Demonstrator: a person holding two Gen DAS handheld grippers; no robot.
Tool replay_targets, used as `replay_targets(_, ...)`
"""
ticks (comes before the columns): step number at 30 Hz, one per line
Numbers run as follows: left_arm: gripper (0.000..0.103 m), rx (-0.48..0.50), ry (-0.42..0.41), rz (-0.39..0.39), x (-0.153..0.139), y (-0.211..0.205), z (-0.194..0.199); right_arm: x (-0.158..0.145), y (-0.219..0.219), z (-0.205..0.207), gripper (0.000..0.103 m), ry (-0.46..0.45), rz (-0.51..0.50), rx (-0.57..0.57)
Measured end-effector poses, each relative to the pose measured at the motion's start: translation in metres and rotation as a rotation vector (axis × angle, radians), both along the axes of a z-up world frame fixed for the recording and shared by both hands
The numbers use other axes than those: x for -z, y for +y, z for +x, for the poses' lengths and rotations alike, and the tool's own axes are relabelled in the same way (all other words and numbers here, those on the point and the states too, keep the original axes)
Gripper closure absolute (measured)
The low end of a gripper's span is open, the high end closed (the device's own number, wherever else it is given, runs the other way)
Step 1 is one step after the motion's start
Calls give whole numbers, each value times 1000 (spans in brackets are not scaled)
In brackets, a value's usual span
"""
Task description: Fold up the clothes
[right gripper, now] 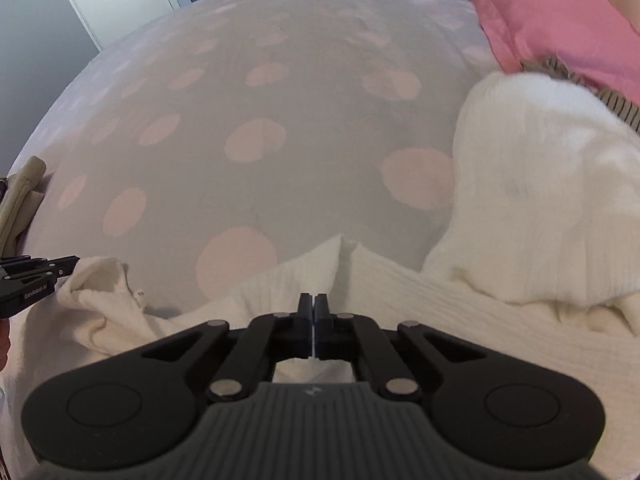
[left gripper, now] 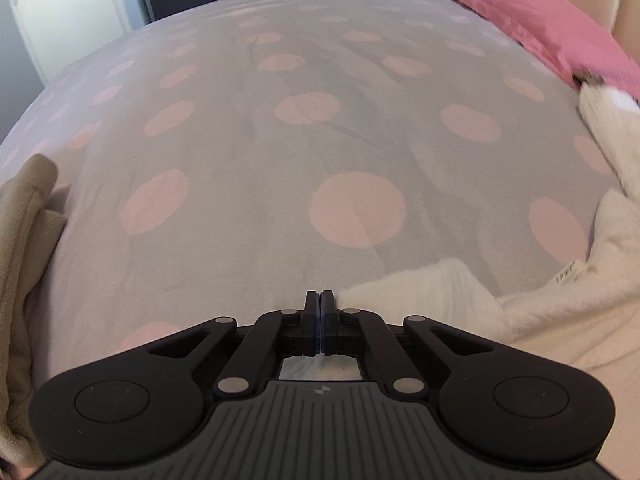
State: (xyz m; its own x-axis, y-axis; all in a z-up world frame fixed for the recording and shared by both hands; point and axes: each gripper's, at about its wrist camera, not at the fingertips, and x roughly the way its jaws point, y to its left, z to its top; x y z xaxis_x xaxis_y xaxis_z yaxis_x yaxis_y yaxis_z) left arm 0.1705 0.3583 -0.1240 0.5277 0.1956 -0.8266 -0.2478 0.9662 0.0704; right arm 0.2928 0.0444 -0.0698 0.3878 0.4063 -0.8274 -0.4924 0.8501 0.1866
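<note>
A white ribbed knit garment lies crumpled on the bed at the right and near edge; it also shows in the left wrist view. My left gripper has its jaws closed, at the garment's left edge; seen from the right wrist view, its tips pinch a corner of the white cloth. My right gripper has its jaws closed on a fold of the same garment, which peaks up just ahead of the tips.
The bed carries a grey cover with pink dots. A pink pillow lies at the far right. A beige garment sits at the left edge. A striped cloth peeks from under the pillow.
</note>
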Motion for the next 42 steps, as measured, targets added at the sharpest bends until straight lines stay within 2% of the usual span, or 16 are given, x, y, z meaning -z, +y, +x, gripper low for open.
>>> replay_targets(5,103,-99,-98,46,-41,30,-13,-29,10,11,103,-80,41,50)
replay_targets(10,103,-176,-130,105,-64,64,-18,-36,33,38,103,-103,61,133)
replay_targets(12,103,-215,-130,158,-65,74,-17,-36,48,48,103,-138,48,160)
replay_targets(15,103,-243,-106,130,-57,89,-12,-27,67,64,103,-138,16,176)
replay_targets(17,103,-241,-88,156,-52,93,-15,-20,71,69,97,-148,-31,180)
replay_targets(19,103,-226,-68,161,-46,99,-21,-14,72,72,83,-162,-83,183)
replay_targets(24,102,-178,-11,136,-30,114,-51,-4,53,76,82,-166,-147,160)
replay_targets(28,79,-123,49,52,-17,123,-78,8,28,75,77,-113,-154,137)
replay_targets(29,71,-109,49,53,-15,123,-84,12,23,74,73,-96,-150,131)
replay_targets(31,63,-82,44,60,-12,123,-95,21,15,70,69,-70,-144,106)
replay_targets(33,63,-55,40,66,-9,123,-107,29,8,62,62,-66,-146,78)
replay_targets(36,60,-4,54,84,-5,116,-110,42,-2,54,59,-47,-155,27)
replay_targets(38,54,24,72,112,-1,108,-108,48,-10,48,62,-42,-153,7)
replay_targets(40,54,32,100,172,8,99,-104,49,-12,40,72,-61,-168,-15)
replay_targets(42,64,19,107,172,11,93,-101,48,-12,35,100,-61,-173,-36)
